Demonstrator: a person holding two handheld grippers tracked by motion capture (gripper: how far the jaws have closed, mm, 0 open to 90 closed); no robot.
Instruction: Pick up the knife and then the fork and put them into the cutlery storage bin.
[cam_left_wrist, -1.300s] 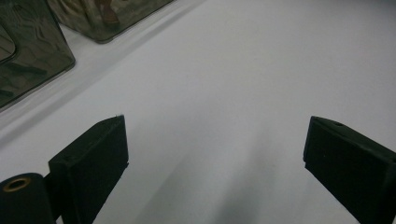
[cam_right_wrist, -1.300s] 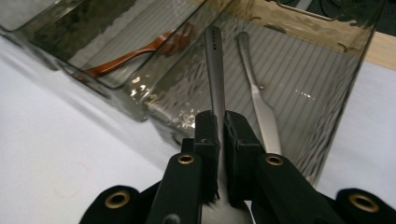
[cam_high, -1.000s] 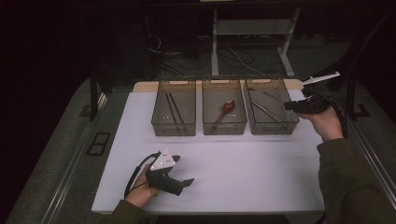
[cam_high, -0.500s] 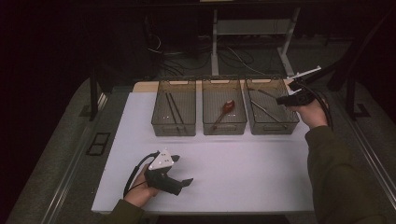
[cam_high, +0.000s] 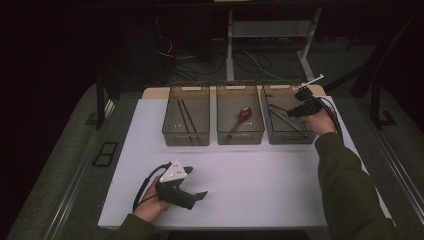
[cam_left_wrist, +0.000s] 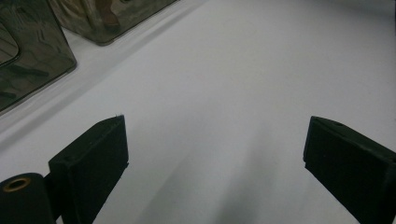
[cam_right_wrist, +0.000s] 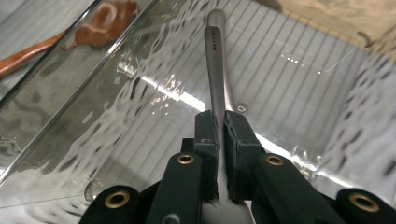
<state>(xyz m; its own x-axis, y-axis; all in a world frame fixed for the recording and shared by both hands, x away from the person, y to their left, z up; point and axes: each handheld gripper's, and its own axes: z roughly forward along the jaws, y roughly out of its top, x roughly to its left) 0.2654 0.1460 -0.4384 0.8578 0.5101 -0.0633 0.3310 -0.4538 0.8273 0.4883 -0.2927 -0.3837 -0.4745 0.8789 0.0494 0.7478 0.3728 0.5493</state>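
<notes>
My right gripper (cam_right_wrist: 219, 119) is shut on the handle of a grey metal utensil (cam_right_wrist: 215, 56), which points away from the jaws over the ribbed floor of the right clear bin (cam_right_wrist: 299, 79). In the high view the right gripper (cam_high: 291, 113) hangs over the right bin (cam_high: 287, 137) at the table's back right. My left gripper (cam_high: 199, 195) rests on the white table (cam_high: 260, 185) near the front left. Its jaws stand wide apart, and the left gripper (cam_left_wrist: 215, 135) has only bare table between them.
Three clear bins stand in a row at the back. The left bin (cam_high: 172, 131) holds dark sticks, and the middle bin (cam_high: 223, 134) holds a red-brown spoon (cam_high: 242, 115), also seen as the spoon (cam_right_wrist: 105, 16). Metal utensils (cam_high: 285, 121) lie in the right bin.
My right gripper has moved left from beside the right bin to above it, still shut on the utensil. The left gripper has stayed put.
</notes>
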